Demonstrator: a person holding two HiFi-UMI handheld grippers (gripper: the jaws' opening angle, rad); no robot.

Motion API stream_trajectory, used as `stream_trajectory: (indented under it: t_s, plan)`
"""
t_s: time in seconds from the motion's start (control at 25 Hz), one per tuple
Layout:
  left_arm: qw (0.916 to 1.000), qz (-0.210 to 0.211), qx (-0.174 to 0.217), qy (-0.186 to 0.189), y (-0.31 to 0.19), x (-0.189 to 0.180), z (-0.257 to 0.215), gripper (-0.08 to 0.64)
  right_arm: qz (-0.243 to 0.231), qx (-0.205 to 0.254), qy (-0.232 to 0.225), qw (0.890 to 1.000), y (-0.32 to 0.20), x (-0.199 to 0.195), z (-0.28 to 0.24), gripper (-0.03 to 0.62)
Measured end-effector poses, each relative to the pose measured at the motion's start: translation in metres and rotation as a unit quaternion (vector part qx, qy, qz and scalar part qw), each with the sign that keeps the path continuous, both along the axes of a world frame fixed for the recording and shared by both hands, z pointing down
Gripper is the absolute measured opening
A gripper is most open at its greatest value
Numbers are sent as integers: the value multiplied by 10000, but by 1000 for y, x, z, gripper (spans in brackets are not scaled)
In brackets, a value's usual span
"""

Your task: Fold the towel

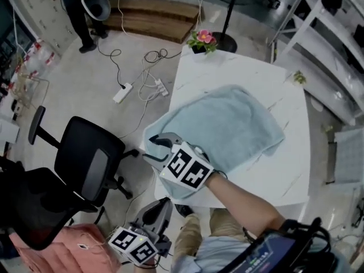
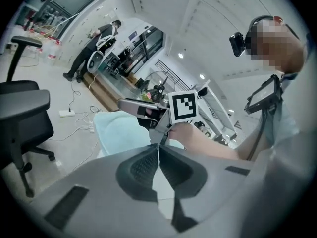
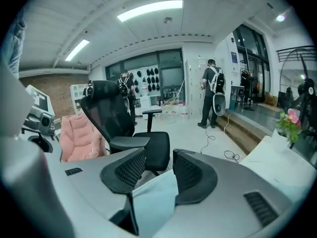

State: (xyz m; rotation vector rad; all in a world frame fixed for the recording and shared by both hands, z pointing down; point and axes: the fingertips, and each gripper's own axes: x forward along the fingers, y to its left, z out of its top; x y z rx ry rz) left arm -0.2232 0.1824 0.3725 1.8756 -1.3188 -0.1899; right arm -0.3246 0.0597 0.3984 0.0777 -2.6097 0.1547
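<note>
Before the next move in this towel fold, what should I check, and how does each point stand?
1. Towel on the table: ok, part overhangs the near edge.
2. Towel lying flat: not ok, bunched and rumpled.
3. Right tongs gripping a corner: not ok, jaws apart, corner between them unpinched.
4. Left tongs on the towel: not ok, shut, empty, off the table.
5. Flower pot clear of the towel: ok, at the far corner.

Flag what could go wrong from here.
1. The right gripper has its fingers apart around a corner of the light blue terry towel, which overhangs the edge of the white table: it could slide off.
2. The left gripper is shut, empty, off the table: a one-handed fold may skew.
</note>
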Motion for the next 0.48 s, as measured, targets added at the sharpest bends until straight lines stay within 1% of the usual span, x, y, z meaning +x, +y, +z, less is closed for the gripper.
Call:
stream_trajectory:
  t_s: [0.12,0.24,0.36,0.48]
  plan:
    - [9988,415,154,-194,-23,19,-12,11,370,87,-155,9992,-18,36,-16,189]
    - [9948,897,307,-382,-57,44,-27,11,896,155,-212,9956,-47,86,-25,185]
    - [9888,1316,476,-522,-96,82,-39,11,1395,183,-160,9899,-76,151,-26,184]
    - [9788,1827,686,-621,-135,125,-49,11,2022,255,-101,9790,-104,224,-27,183]
